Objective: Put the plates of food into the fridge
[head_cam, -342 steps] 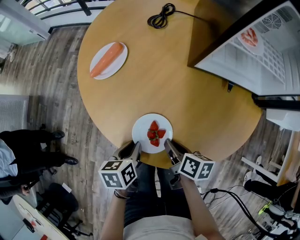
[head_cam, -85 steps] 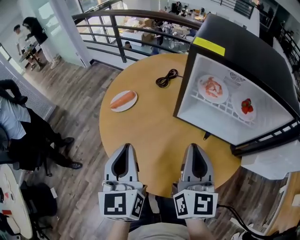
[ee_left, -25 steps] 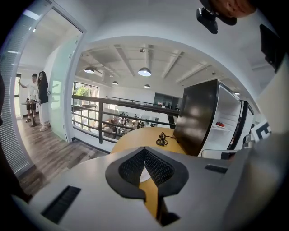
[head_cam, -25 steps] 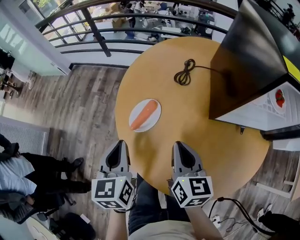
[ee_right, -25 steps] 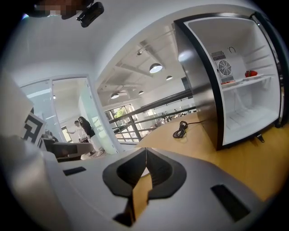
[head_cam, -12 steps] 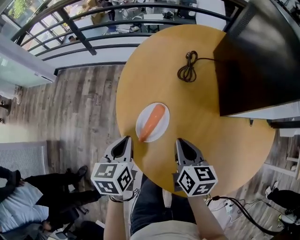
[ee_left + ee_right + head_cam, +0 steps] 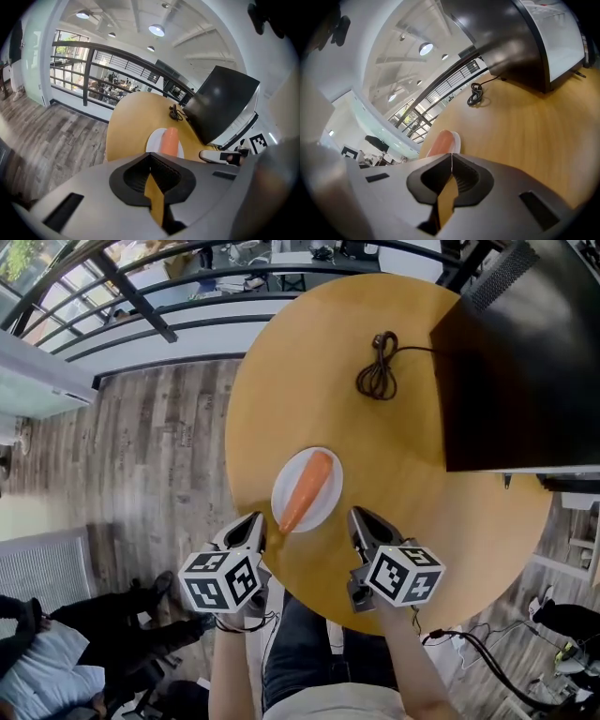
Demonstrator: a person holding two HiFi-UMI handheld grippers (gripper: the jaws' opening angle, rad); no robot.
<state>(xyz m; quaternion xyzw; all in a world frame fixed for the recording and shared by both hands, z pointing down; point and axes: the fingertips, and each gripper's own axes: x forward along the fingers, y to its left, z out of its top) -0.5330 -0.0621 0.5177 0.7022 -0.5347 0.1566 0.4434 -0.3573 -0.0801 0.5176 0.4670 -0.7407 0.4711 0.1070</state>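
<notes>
Head view: a round light-wood table carries a round white plate with a long orange piece of food lying across it, close to the table's near edge. The left gripper and the right gripper flank this plate, one on each side, their tips just beside its rim; whether either touches it cannot be told. In the left gripper view the two jaws are pressed together with nothing between them, and the plate lies just ahead. The right gripper view shows that claw likewise closed and empty, with the plate ahead and to its left. A black box-shaped fridge stands at the table's far right, well apart from the plate. A coiled black cable lies beside the fridge.
</notes>
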